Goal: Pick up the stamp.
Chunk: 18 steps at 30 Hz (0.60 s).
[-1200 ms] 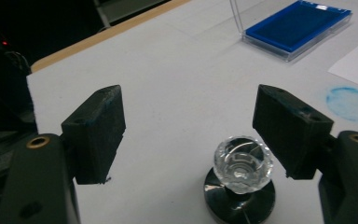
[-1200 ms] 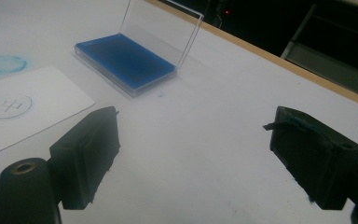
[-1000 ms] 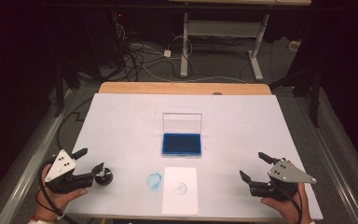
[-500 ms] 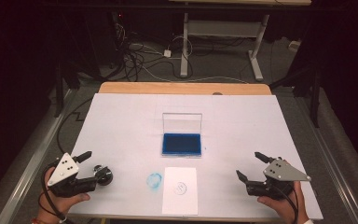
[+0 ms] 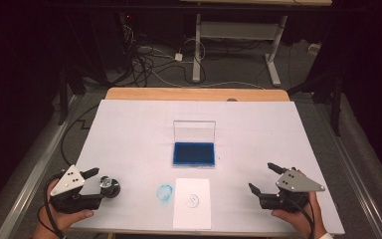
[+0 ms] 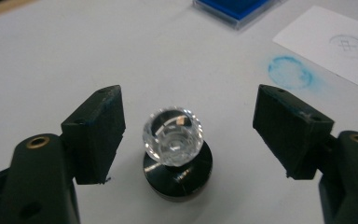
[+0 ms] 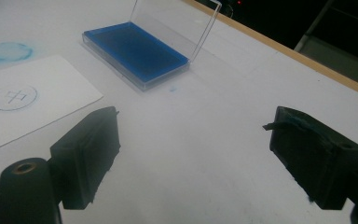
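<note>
left tongs (image 5: pixel 103 180) drew back | gaping astride stamp (image 6: pixel 175 151), untouched | right tongs (image 5: pixel 264 177) gaping, empty

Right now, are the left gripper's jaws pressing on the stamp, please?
No, the left gripper stands open, with gaps between the stamp and both jaws.

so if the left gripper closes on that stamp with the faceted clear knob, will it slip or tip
The stamp stands upright on a round black base between the open left gripper, so it probably won't roll. Its clear knob is glossy and faceted, so the pads may slide unless they land squarely. The knob is about as wide as the base, so an off-centre push could well tip it.
</note>
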Each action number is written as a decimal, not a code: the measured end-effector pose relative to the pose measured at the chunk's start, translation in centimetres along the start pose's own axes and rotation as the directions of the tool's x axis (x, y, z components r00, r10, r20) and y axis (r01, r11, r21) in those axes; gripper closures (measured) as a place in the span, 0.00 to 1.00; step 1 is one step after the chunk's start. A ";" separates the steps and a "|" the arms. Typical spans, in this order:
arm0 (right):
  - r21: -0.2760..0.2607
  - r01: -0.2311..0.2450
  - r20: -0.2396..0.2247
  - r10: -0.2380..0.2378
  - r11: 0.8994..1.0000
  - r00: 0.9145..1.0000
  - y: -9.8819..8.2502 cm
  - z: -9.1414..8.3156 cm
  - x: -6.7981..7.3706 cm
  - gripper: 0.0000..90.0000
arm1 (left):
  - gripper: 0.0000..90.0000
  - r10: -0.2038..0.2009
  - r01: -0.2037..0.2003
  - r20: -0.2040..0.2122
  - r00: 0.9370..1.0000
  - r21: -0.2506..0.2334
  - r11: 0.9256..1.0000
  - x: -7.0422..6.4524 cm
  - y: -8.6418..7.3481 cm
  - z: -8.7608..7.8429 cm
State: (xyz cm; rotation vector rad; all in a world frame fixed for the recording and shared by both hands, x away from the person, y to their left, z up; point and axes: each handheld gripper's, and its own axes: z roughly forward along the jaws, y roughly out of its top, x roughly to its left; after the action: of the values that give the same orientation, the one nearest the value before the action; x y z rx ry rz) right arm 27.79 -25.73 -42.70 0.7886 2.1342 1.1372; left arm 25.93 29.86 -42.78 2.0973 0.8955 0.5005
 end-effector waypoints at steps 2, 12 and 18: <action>0.003 0.003 -0.005 -0.003 1.000 1.000 0.0 0.1 0.0 0.17 | 0.26 -0.014 0.013 0.006 1.000 0.046 0.999 0.1 -0.3 0.5; 0.009 0.014 -0.018 -0.014 1.000 1.000 0.2 0.7 0.1 0.17 | 0.27 -0.081 0.082 -0.018 0.997 0.142 0.986 1.1 -0.7 1.8; 0.011 0.012 -0.019 -0.012 1.000 1.000 0.2 0.7 0.1 0.17 | 0.33 -0.087 0.085 0.010 0.996 0.131 0.988 1.5 -0.4 2.4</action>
State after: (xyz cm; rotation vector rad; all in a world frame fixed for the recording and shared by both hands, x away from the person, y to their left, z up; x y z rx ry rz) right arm 28.27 -25.22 -42.88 0.7721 2.1596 1.1316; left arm 28.20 29.89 -44.52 2.1665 1.0289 0.3885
